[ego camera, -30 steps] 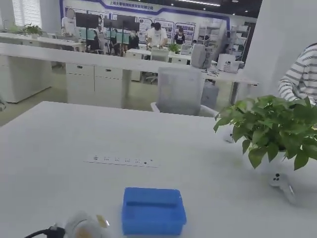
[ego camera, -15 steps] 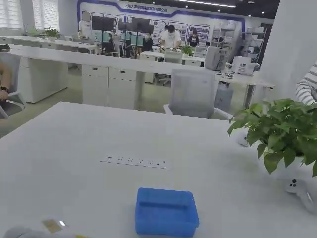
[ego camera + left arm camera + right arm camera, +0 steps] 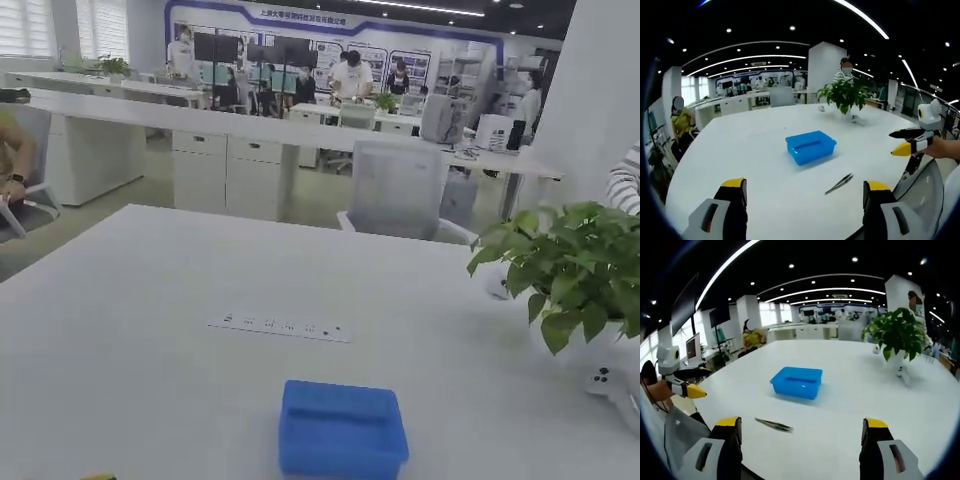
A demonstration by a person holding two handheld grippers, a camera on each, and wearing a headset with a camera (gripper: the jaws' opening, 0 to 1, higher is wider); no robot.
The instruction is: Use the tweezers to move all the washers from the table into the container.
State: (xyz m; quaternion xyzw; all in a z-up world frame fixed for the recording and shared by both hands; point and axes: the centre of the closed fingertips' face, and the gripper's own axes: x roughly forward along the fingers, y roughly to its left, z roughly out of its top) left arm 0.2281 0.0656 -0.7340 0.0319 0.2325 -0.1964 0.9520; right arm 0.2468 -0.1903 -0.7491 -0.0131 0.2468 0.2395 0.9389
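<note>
A blue rectangular container (image 3: 342,430) sits on the white table (image 3: 150,330), near its front middle. The metal tweezers (image 3: 839,183) lie flat on the table, closer to me than the container (image 3: 810,146). My left gripper (image 3: 802,202) hovers open over the table edge, short of the tweezers, with nothing between its fingers. My right gripper (image 3: 800,440) is open too, with the tweezers (image 3: 774,425) lying ahead of its left finger and the container (image 3: 796,382) beyond. Each gripper appears in the other's view, held in a hand: the right gripper (image 3: 910,141) and the left gripper (image 3: 684,384).
A potted green plant (image 3: 575,270) stands at the table's right side, with a small white device (image 3: 605,380) beside it. A flush power strip (image 3: 280,326) lies beyond the container. An office chair (image 3: 400,190) stands behind the table, and people sit and stand farther off.
The head camera has swung, so the container sits further right in the picture. The gripper seen at the lower left edge a second ago has slipped out of the frame.
</note>
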